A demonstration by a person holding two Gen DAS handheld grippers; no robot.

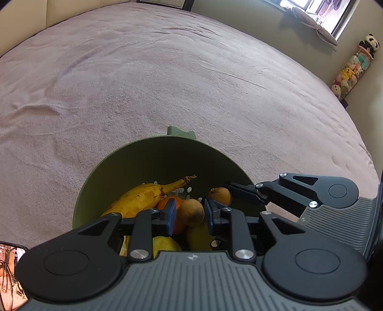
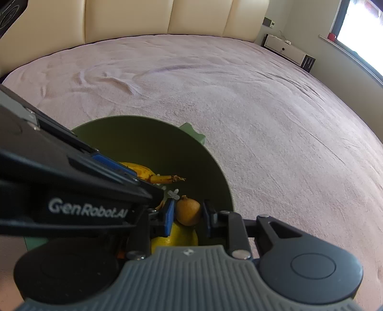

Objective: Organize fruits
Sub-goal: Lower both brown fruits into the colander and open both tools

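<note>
A green colander bowl [image 1: 153, 158] sits on the pink bedspread and holds a banana [image 1: 141, 198], an orange [image 1: 165, 203], two yellow lemons [image 1: 165, 244] and two small brown fruits. My left gripper [image 1: 190, 214] reaches into the bowl with its jaws around one brown fruit [image 1: 191, 213], close to both pads. My right gripper [image 2: 188, 214] is also in the bowl [image 2: 148, 138], its jaws either side of the other brown fruit [image 2: 188, 213], which also shows in the left wrist view [image 1: 221, 195]. A small gap shows at the right pad. A lemon [image 2: 177, 236] lies beneath.
The pink bedspread [image 1: 167, 83] spreads all around the bowl. A cream headboard [image 2: 167, 16] stands at the far end. A stack of plush toys [image 1: 354, 67] stands by the wall at the right.
</note>
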